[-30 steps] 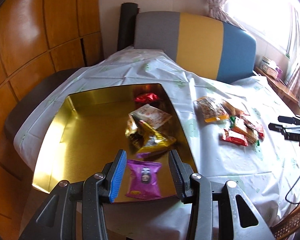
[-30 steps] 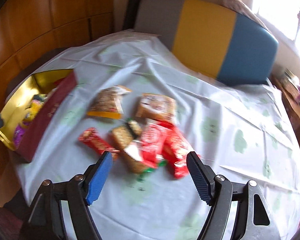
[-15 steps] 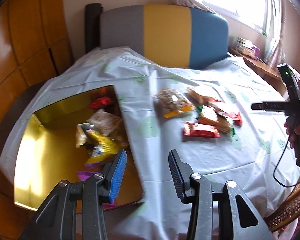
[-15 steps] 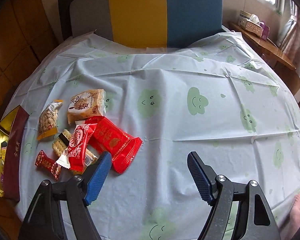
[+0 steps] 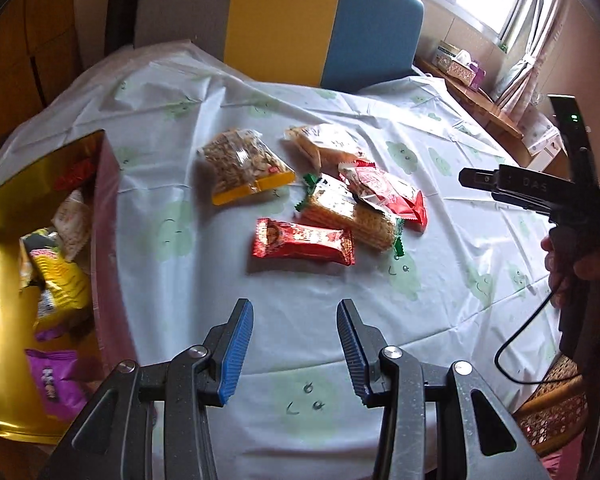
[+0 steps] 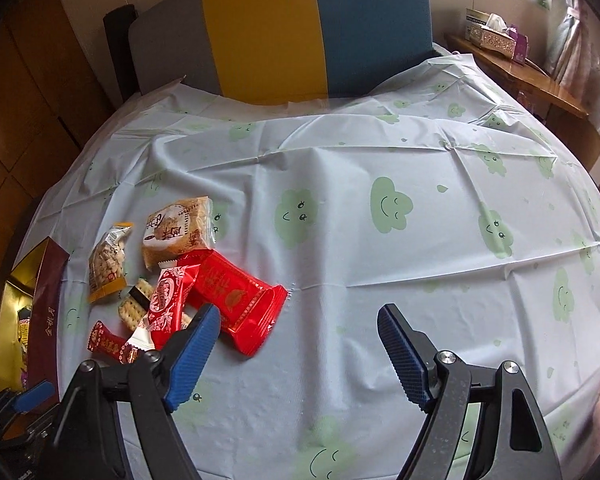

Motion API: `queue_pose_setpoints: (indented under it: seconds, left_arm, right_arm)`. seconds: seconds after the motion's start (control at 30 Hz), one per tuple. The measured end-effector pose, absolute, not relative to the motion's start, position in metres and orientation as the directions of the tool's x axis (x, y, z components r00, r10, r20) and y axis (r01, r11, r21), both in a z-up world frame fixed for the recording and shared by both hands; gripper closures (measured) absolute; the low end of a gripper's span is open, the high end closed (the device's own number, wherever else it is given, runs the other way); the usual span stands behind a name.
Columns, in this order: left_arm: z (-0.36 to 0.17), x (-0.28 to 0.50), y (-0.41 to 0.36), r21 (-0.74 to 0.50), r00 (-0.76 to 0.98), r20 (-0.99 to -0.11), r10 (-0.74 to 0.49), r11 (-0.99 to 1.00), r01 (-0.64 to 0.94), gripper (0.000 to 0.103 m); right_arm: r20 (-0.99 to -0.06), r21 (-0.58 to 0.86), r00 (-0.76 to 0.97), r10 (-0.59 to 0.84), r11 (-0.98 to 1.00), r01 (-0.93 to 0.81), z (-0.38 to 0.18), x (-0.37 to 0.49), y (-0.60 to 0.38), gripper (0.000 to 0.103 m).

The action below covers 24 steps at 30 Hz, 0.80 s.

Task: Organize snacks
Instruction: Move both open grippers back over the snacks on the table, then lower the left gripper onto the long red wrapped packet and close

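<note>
Lying flat on the tablecloth (image 5: 440, 280), the red wafer bar (image 5: 303, 241) is sitting straight ahead of the left gripper (image 5: 295, 346), w/ bare cloth between them. Its long axis is running left-right across that view, so roughly crosswise to the gap between the tongs; closing on its narrow width likely needs a wrist turn or a grab across the short side. Left gripper looks nearer and better lined up than the right gripper (image 6: 298, 354), which is hanging beside the pile w/ its tongs pointing over empty cloth. Both sets of tongs are spread wide, holding nothing.

Outward from the bar: cracker pack (image 5: 350, 212) just behind it, red pouch (image 5: 384, 194) overlapping that, peanut bag (image 5: 244, 164) farther back-left. Gold box (image 5: 4, 288) w/ stowed snacks is sitting at far left.

Vs. 1 s ago: left gripper was hovering over the box w/ the purple pack (image 5: 52, 380) between its tongs; now it's swung right, facing the loose pile.
</note>
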<state>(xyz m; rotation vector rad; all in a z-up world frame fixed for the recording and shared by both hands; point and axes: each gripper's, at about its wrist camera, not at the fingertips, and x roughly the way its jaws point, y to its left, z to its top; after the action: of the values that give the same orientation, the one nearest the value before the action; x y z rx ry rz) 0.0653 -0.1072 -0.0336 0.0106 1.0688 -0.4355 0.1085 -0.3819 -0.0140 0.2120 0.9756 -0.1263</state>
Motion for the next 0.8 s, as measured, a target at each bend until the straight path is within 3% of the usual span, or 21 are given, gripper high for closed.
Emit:
queue_pose_setpoints:
  seconds: [0.17, 0.47, 0.67, 0.8]
  left_arm:
    - [-0.042, 0.087, -0.118, -0.273, 0.35, -0.859, -0.373, 0.913, 0.302, 0.059]
    - [-0.063, 0.131, -0.118, -0.425, 0.278, -0.861, -0.426, 0.903, 0.065, 0.059]
    - [-0.069, 0.15, -0.122, -0.379, 0.293, -0.882, -0.37, 0.925, 0.026, 0.059]
    - [-0.072, 0.153, -0.145, -0.233, 0.296, -0.917, -0.266, 0.962, 0.141, 0.059]
  right_arm:
    - [-0.828, 0.129, 0.561, -0.003, 0.972, 0.196, -0.012, 0.108, -0.381, 0.021]
    - [-0.816, 0.154, 0.577, 0.019, 0.97, 0.187, -0.007, 0.107, -0.38, 0.021]
    - [-0.812, 0.165, 0.583, 0.035, 0.971, 0.172, -0.004, 0.107, -0.377, 0.02]
    - [-0.81, 0.17, 0.585, 0.039, 0.971, 0.171, -0.003, 0.107, -0.378, 0.019]
